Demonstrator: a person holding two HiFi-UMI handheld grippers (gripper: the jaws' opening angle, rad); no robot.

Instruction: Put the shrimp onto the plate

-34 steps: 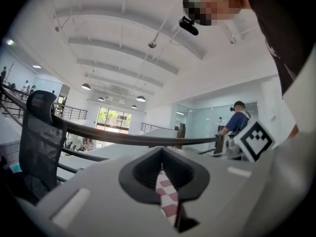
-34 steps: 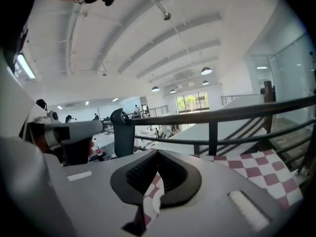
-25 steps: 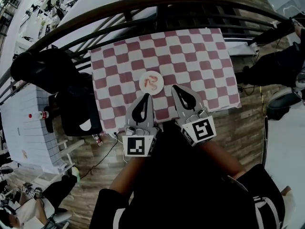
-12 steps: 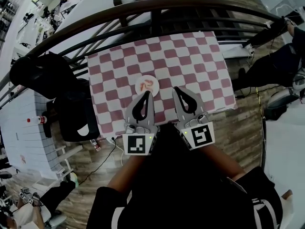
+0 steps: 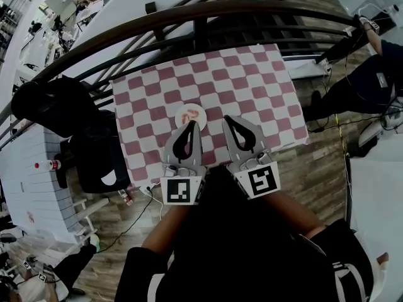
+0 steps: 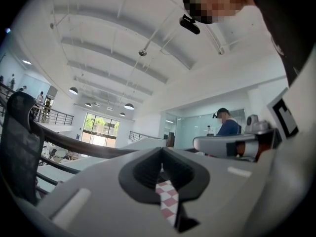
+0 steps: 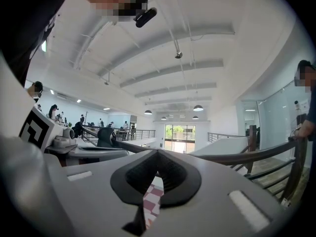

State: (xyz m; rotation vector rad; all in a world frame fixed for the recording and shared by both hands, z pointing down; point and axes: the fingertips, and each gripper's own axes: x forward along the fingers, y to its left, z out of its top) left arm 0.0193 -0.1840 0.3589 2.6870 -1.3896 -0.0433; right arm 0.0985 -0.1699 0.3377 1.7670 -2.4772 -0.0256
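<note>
In the head view a small white plate [image 5: 198, 111] sits on the red-and-white checked tablecloth [image 5: 252, 87], with pinkish shrimp [image 5: 187, 116] lying on it. My left gripper [image 5: 191, 125] is held just at the plate's near edge, its jaws together and nothing between them. My right gripper [image 5: 228, 120] hovers to the right of the plate, also shut and empty. In the left gripper view my left gripper [image 6: 160, 154] shows only a sliver of checked cloth through its jaws. The right gripper view shows the same for my right gripper [image 7: 157, 156].
A dark curved railing [image 5: 208, 14] runs along the table's far side. A black chair [image 5: 69, 106] with a bag stands left of the table. A person [image 5: 365, 87] stands at the right on the wooden floor. A white table [image 5: 31, 168] is at far left.
Both grippers have pulled back slightly toward me and stayed shut; the view has shifted so the table and plate sit a little higher and further left.
</note>
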